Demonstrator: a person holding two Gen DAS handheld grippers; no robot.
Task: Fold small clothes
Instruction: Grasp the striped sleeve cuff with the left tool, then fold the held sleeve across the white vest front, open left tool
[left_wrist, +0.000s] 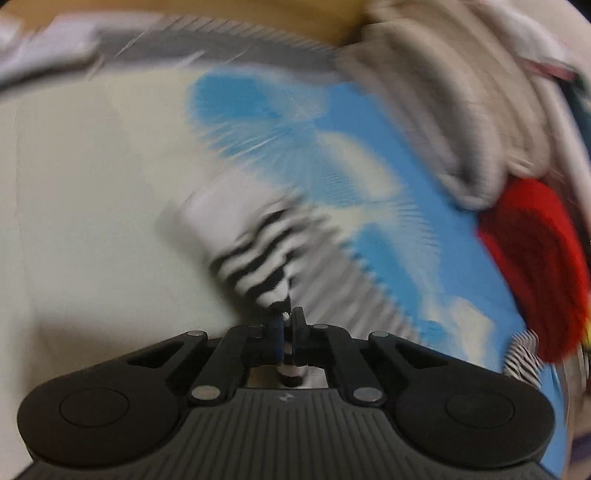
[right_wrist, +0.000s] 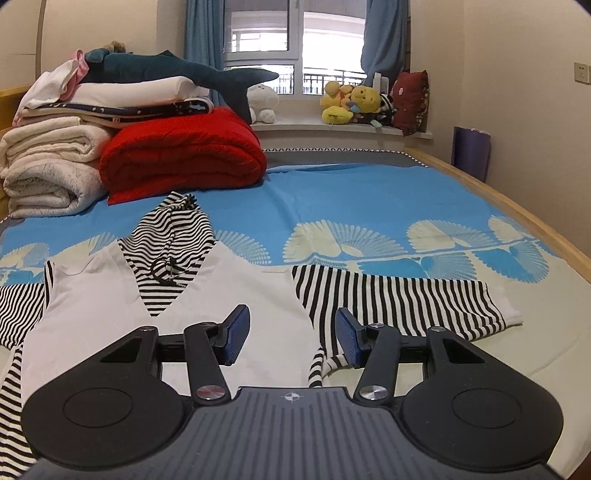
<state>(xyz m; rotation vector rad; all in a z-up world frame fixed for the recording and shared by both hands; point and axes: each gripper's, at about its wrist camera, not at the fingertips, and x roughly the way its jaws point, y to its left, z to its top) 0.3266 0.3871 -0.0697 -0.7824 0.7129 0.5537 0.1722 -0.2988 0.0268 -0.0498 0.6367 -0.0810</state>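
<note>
A small white hooded top (right_wrist: 236, 295) with black-and-white striped hood (right_wrist: 173, 236) and striped sleeves lies flat on the blue-and-cream bedsheet (right_wrist: 369, 199). Its right striped sleeve (right_wrist: 399, 299) stretches out to the right. My right gripper (right_wrist: 291, 339) is open and empty, low over the top's body near that sleeve's armpit. In the blurred left wrist view, my left gripper (left_wrist: 290, 321) is shut on the end of a striped sleeve (left_wrist: 258, 258), which hangs out ahead of the fingers over the sheet (left_wrist: 369, 221).
A folded red blanket (right_wrist: 181, 151) and a stack of white and cream bedding (right_wrist: 51, 162) stand at the back left, with a plush shark (right_wrist: 177, 72) on top. Soft toys (right_wrist: 351, 103) sit on the windowsill. The wooden bed rail (right_wrist: 517, 206) runs along the right.
</note>
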